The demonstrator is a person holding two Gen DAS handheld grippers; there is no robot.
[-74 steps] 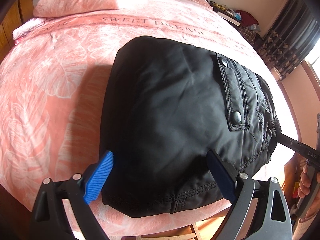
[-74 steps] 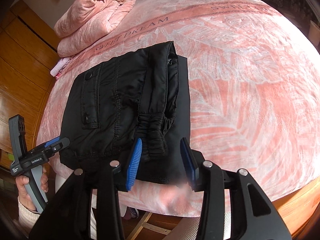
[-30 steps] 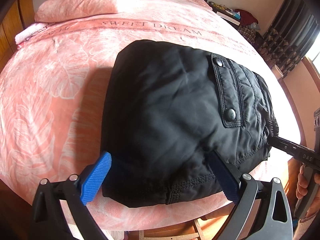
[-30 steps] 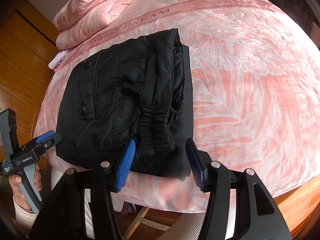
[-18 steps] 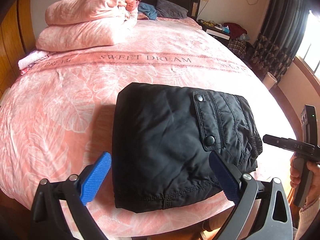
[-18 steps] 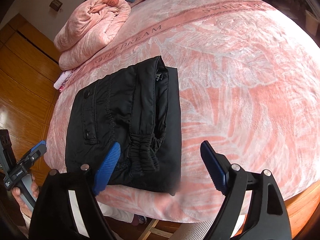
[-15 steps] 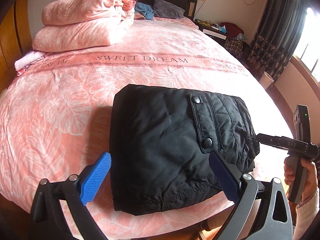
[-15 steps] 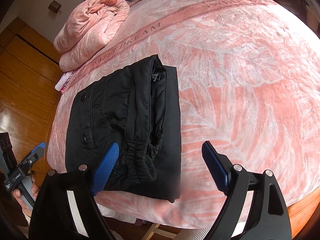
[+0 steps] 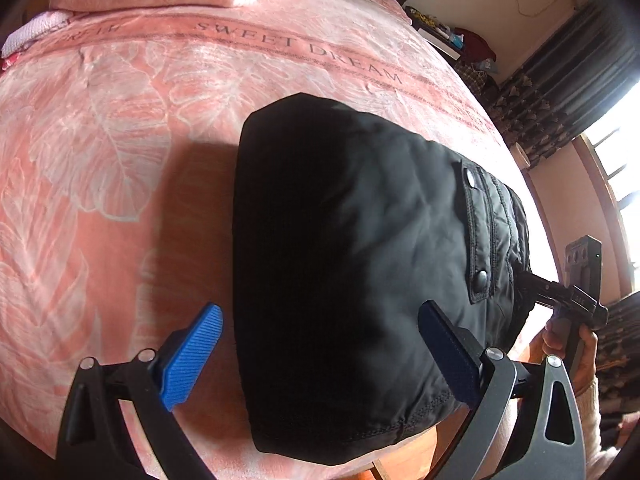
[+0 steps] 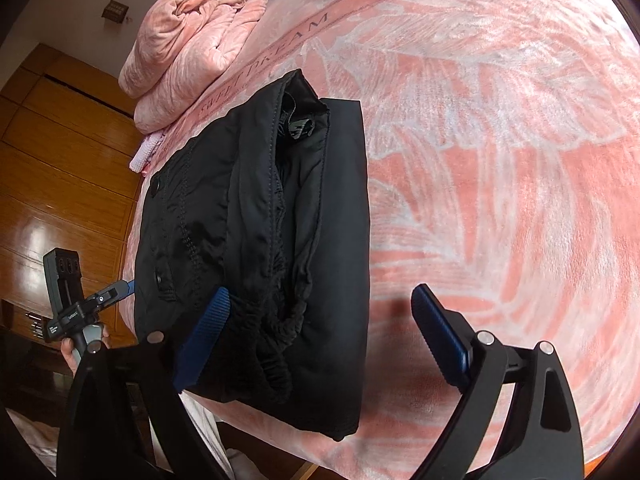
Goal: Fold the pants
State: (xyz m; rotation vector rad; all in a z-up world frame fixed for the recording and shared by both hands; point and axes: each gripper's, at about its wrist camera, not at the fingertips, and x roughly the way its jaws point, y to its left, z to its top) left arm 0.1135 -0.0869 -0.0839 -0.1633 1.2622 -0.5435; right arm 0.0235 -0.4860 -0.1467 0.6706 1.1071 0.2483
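A home bedroom. A wide bed covered by a pink leaf-patterned blanket (image 9: 120,128) printed "SWEET DREAM" fills the room. At the bed's head lies a rolled pink plush quilt (image 10: 192,36). Glossy wooden wardrobe panels (image 10: 60,184) stand beside the bed, and dark patterned curtains (image 9: 560,92) hang beyond its other side.

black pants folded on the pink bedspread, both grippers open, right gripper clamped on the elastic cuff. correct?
Not quite. The right gripper is not clamped on the elastic cuff: the right wrist view shows its jaws spread wide, holding nothing. The rest holds: black pants lie folded on the pink bedspread, and the left gripper is open too.
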